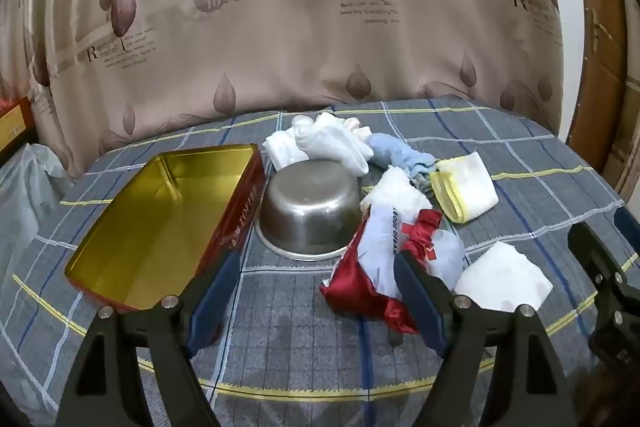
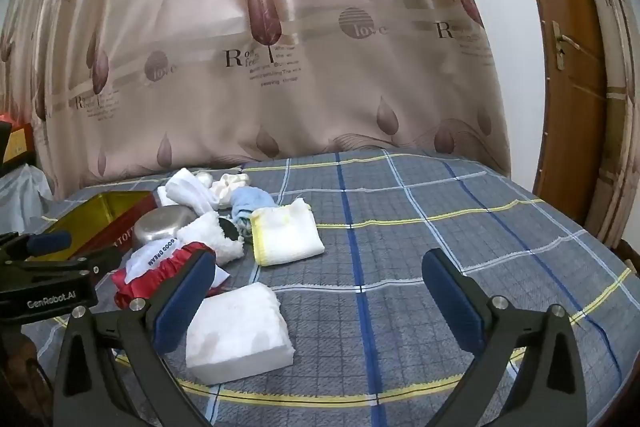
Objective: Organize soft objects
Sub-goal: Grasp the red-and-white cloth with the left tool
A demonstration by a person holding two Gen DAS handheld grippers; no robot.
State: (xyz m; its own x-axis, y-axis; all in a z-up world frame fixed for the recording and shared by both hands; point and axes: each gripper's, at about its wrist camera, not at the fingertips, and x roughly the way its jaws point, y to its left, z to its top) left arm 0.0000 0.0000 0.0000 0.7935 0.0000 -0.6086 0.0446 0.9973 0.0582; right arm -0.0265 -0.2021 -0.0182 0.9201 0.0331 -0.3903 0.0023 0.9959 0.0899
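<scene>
Soft cloths lie heaped on a plaid-covered table point(image 1: 500, 147): a red and white satin pouch point(image 1: 372, 267), a folded white cloth point(image 1: 504, 281), a white cloth with yellow edging point(image 1: 466, 191), a blue rag point(image 1: 396, 149) and white socks point(image 1: 328, 139). An open tin with a gold inside point(image 1: 160, 211) stands at the left. My left gripper point(image 1: 316, 299) hovers open between tin and pouch, holding nothing. My right gripper point(image 2: 320, 299) is open over the table, the folded white cloth point(image 2: 238, 331) beside its left finger point(image 2: 182, 303). The yellow-edged cloth point(image 2: 286, 237) and pouch point(image 2: 160, 267) lie beyond.
An upturned steel bowl point(image 1: 310, 213) sits between the tin and the cloths. A patterned curtain point(image 1: 280, 27) hangs behind the table. A wooden door point(image 2: 568, 87) stands at the right. The plaid cloth point(image 2: 460, 227) on the right half carries nothing. A plastic bag point(image 1: 20, 195) lies off the left edge.
</scene>
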